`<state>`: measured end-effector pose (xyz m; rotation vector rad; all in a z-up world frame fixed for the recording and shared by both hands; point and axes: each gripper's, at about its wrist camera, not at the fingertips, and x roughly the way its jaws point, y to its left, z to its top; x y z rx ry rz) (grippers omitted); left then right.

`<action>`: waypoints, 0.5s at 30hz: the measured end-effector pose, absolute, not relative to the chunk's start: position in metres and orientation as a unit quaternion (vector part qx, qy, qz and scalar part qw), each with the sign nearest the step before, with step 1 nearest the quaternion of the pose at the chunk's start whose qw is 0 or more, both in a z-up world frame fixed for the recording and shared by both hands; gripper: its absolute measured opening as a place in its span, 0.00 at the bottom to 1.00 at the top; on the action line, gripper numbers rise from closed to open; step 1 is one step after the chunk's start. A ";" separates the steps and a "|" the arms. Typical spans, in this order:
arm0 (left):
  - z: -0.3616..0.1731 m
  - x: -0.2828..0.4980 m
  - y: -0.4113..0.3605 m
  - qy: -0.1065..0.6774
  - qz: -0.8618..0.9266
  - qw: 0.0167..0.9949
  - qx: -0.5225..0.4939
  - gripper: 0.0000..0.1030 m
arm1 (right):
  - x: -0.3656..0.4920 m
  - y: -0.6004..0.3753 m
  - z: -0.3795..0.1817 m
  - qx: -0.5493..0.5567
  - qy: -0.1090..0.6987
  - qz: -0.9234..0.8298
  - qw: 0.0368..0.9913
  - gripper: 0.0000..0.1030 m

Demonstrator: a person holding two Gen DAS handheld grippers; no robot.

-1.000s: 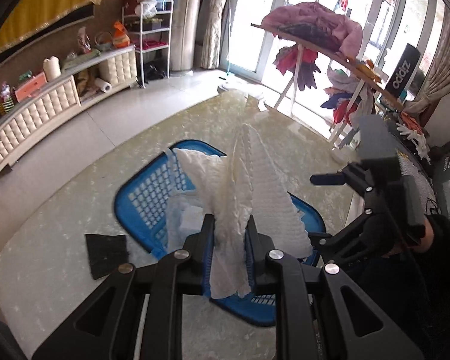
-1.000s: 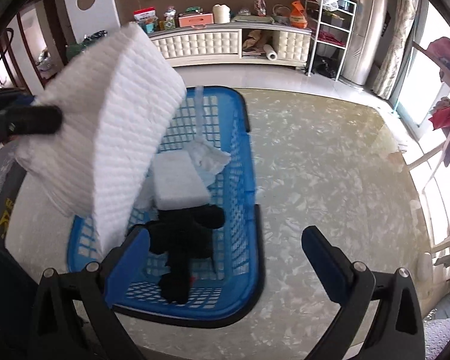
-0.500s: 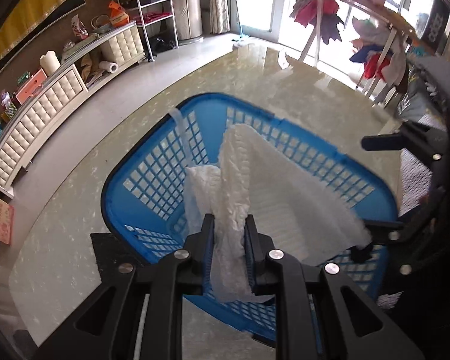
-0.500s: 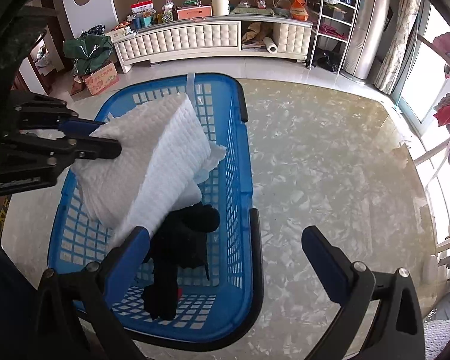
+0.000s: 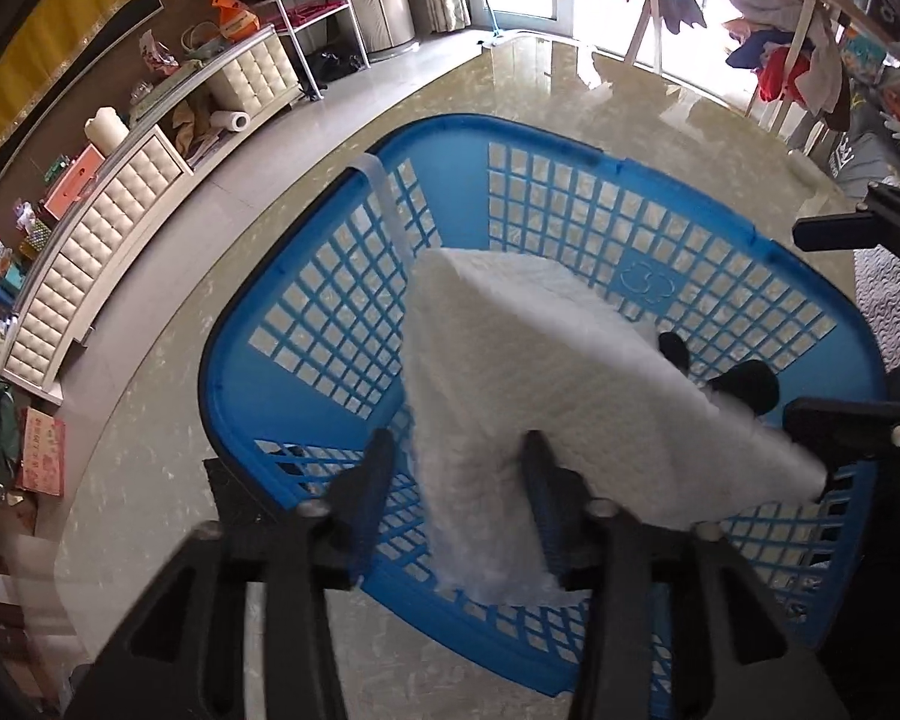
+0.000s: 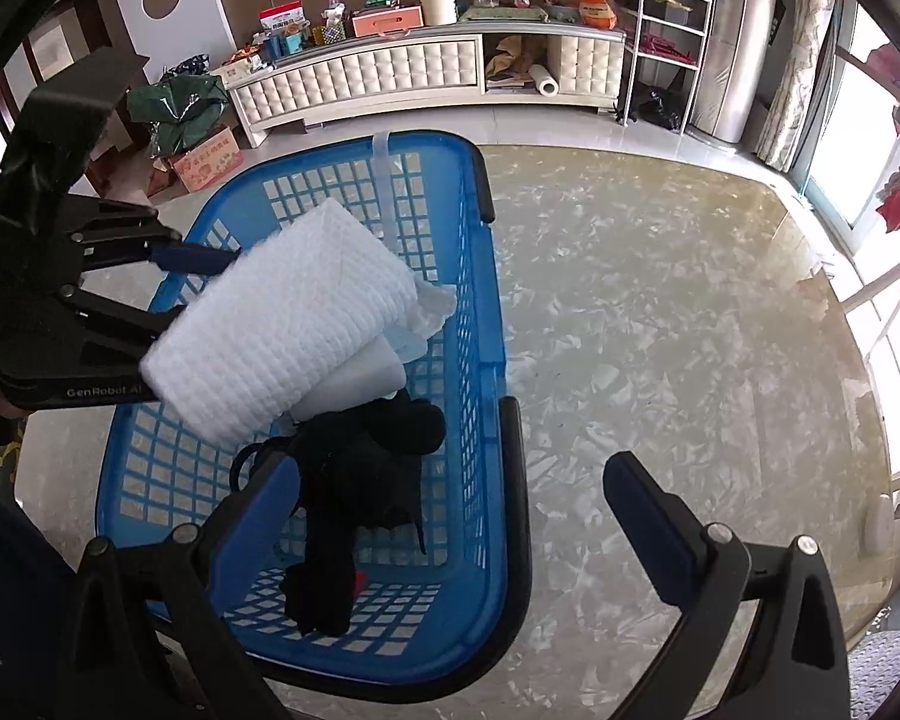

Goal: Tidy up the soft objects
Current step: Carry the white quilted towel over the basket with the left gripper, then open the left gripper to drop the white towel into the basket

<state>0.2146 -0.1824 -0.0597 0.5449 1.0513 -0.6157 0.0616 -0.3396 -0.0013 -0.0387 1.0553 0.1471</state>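
Observation:
A folded white waffle towel (image 5: pixel 546 384) (image 6: pixel 294 324) hangs over the blue basket (image 5: pixel 510 132) (image 6: pixel 330 144). It sits between the jaws of my left gripper (image 5: pixel 456 462) (image 6: pixel 192 291), which are opening. A gap shows beside the left finger (image 5: pixel 372 468), so the pads no longer press the towel. Under the towel lie other white folded pieces (image 6: pixel 366 372) and black clothing (image 6: pixel 366 468) (image 5: pixel 744 384). My right gripper (image 6: pixel 450 480) (image 5: pixel 834 324) is open and empty above the basket's near right rim.
The basket stands on a glossy marbled table (image 6: pixel 660 330). A black cloth (image 5: pixel 240 498) lies on the table left of the basket. A cream cabinet (image 6: pixel 390 72) lines the far wall, and a drying rack (image 5: pixel 780 30) with clothes stands by the windows.
My left gripper came down with the white towel from above the basket into it, and its jaws have parted from the towel. The right gripper has stayed put and open.

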 end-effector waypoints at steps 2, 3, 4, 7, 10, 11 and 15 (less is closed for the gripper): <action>-0.058 0.217 -0.179 0.488 -0.286 0.788 0.243 0.47 | 0.062 -0.340 -0.002 -0.021 0.504 0.071 0.861 0.99; -0.058 0.218 -0.179 0.487 -0.286 0.789 0.240 0.55 | 0.062 -0.341 -0.002 -0.020 0.504 0.071 0.860 0.99; -0.056 0.218 -0.178 0.485 -0.288 0.791 0.238 0.64 | 0.062 -0.341 -0.002 -0.019 0.504 0.072 0.860 0.99; -0.053 0.214 -0.180 0.479 -0.296 0.791 0.238 0.86 | 0.061 -0.342 -0.001 -0.017 0.503 0.072 0.861 0.99; -0.048 0.208 -0.182 0.467 -0.294 0.797 0.247 0.87 | 0.061 -0.343 -0.002 -0.014 0.506 0.074 0.859 0.99; -0.046 0.207 -0.182 0.464 -0.293 0.799 0.247 0.87 | 0.060 -0.343 -0.001 -0.014 0.506 0.073 0.859 0.99; -0.039 0.203 -0.176 0.454 -0.292 0.805 0.247 0.90 | 0.056 -0.341 0.005 -0.016 0.499 0.075 0.863 0.99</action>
